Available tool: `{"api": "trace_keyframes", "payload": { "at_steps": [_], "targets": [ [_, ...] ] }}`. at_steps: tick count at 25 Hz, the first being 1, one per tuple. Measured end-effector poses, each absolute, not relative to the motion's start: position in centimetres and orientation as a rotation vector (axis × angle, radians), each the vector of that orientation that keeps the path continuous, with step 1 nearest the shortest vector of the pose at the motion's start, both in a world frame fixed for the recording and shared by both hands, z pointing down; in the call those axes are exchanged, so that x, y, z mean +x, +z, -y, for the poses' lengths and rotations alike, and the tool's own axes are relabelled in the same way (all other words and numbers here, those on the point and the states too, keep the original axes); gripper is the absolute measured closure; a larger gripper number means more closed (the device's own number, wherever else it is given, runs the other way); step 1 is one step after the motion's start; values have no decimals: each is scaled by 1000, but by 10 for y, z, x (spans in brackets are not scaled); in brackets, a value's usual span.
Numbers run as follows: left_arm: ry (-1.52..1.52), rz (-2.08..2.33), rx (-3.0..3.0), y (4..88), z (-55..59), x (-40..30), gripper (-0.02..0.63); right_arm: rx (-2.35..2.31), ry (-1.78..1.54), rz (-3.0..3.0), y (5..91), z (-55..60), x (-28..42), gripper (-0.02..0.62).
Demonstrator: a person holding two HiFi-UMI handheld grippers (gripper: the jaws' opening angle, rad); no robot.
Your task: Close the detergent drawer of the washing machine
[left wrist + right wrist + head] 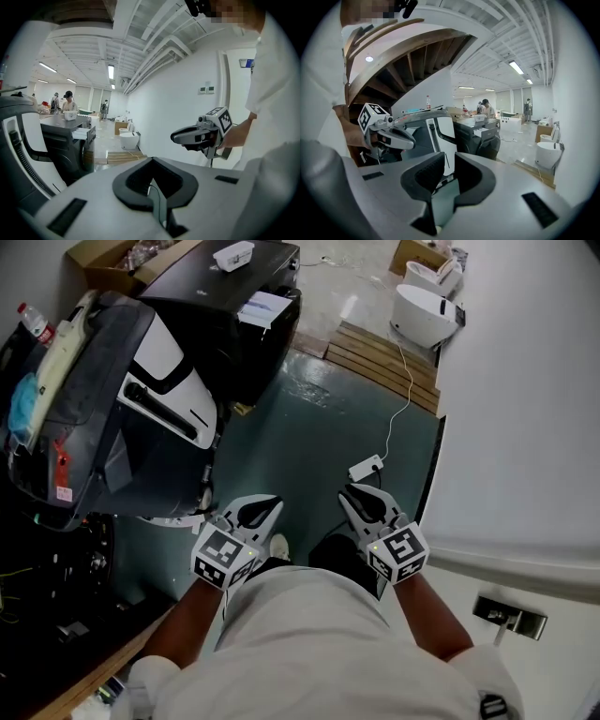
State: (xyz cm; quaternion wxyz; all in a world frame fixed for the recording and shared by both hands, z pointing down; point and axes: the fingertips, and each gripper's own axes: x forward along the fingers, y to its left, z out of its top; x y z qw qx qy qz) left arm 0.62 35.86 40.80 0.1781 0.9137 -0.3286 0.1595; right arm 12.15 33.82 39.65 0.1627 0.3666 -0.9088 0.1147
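left gripper (269,506) pinched together, right gripper (352,496) slightly parted, both empty; i'd approach the open detergent drawer (265,307) at 11 o'clock and push squarely.

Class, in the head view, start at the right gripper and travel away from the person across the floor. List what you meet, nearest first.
Nearest first: right gripper → white plug block with a cable → slatted wooden pallet → white round tub-shaped appliance → brown cardboard box.
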Motion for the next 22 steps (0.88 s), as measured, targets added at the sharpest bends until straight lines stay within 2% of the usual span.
{"api": "trace_keyframes", "payload": {
  "at_steps": [10, 22],
  "targets": [
    [422, 994, 2533, 413, -301, 26, 611, 965, 339, 2614, 406, -269, 136, 534],
    [430, 1122, 2478, 409, -191, 100, 611, 793, 273, 2670, 406, -147, 194, 534]
  ]
}}
